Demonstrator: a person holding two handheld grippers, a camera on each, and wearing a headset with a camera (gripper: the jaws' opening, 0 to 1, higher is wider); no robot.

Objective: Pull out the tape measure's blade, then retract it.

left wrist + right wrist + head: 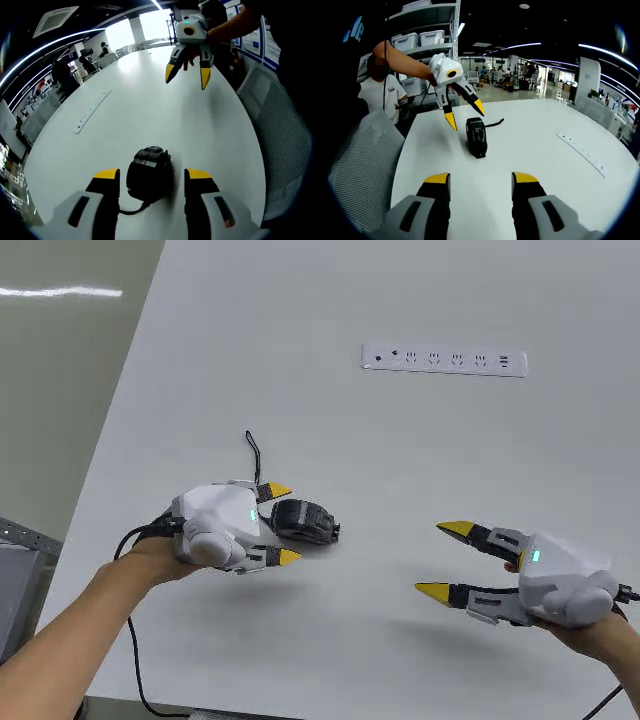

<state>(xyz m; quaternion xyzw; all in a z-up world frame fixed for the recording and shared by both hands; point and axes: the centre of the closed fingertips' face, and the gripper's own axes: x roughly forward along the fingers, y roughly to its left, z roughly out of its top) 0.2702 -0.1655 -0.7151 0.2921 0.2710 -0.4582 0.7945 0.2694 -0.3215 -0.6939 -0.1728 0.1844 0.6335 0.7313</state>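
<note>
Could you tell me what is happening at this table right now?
A person holds a tool in each hand over a white table. The left tool is open, its jaws on either side of a black tape measure lying on the table. The right tool hangs open, apart from it. Nothing is pulled out of it yet.

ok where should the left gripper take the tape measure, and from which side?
Across the case's two broad sides, from the strap end. The tape measure stands narrow between the jaws of the open left gripper; its far end faces the right gripper, likely the blade end.
</note>
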